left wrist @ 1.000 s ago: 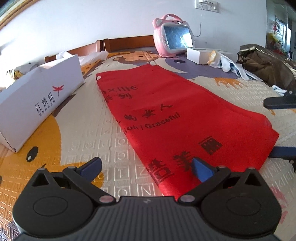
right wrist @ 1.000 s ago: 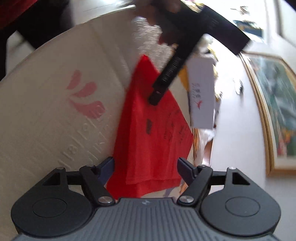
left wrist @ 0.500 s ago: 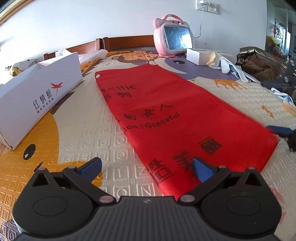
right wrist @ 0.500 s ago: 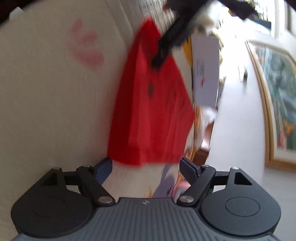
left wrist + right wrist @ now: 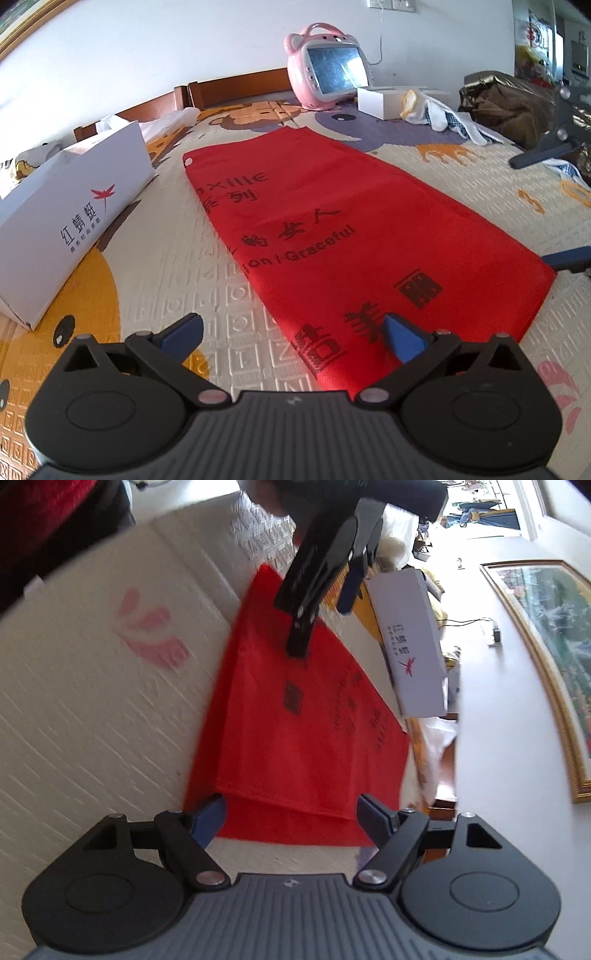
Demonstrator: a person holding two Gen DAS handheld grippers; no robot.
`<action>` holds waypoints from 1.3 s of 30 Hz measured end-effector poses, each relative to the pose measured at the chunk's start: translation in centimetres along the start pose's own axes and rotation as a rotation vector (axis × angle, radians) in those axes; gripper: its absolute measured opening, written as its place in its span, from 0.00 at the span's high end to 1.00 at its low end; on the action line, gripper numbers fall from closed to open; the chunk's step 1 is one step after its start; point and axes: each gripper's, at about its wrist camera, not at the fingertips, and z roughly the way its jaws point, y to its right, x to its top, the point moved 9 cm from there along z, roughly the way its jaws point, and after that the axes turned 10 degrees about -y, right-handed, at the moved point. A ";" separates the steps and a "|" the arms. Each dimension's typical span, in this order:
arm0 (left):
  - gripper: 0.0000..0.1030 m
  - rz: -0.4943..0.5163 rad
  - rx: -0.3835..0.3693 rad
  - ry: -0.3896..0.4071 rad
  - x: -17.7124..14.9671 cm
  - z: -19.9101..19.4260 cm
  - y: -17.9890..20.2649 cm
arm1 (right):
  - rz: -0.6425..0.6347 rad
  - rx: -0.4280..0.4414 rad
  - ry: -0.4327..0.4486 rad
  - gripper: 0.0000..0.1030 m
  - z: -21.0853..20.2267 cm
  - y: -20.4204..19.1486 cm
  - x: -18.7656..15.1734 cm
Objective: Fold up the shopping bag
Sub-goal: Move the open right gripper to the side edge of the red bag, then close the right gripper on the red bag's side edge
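A red shopping bag with dark lettering lies flat and lengthwise on the patterned play mat. My left gripper hovers open over its near corner, one blue finger above the mat and the other above the red fabric. My right gripper shows at the right edge, beside the bag's near right corner. In the rolled right wrist view the bag runs away from my open right gripper, its doubled end lying between the fingers without being pinched. The left gripper hangs over the bag's far end.
A long white box lies left of the bag. At the far end stand a pink toy tablet, a small white box, a white cloth and a dark crumpled bag. A framed picture hangs on the wall.
My right gripper has lifted and rolled beside the bag's corner; in its own view the bag's end now sits closer between its fingers. The left gripper has stayed put.
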 end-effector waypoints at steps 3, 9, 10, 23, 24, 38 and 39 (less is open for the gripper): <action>0.00 0.011 -0.002 0.002 0.0 0.0 -0.1 | 0.109 0.100 0.054 0.22 -2.0 0.0 1.7; 0.00 0.011 -0.014 0.004 0.0 0.2 -0.2 | -0.033 0.030 -0.014 0.07 0.0 -1.9 4.0; 0.00 0.009 -0.014 0.004 0.0 0.2 -0.2 | -0.038 0.020 -0.020 0.00 0.1 -1.8 4.0; 0.00 0.011 0.004 0.008 0.0 0.0 -0.1 | -0.017 -0.001 -0.085 0.06 1.6 -0.1 3.4; 0.00 0.008 0.004 0.009 0.0 0.0 -0.1 | 0.002 -0.022 -0.082 0.05 1.9 0.2 3.6; 0.00 0.010 -0.005 0.007 0.0 0.0 -0.3 | -0.048 -0.141 -0.048 0.44 4.1 0.8 7.0; 0.00 0.010 -0.007 0.006 0.0 0.0 -0.3 | -0.045 -0.135 -0.051 0.56 4.3 0.9 7.0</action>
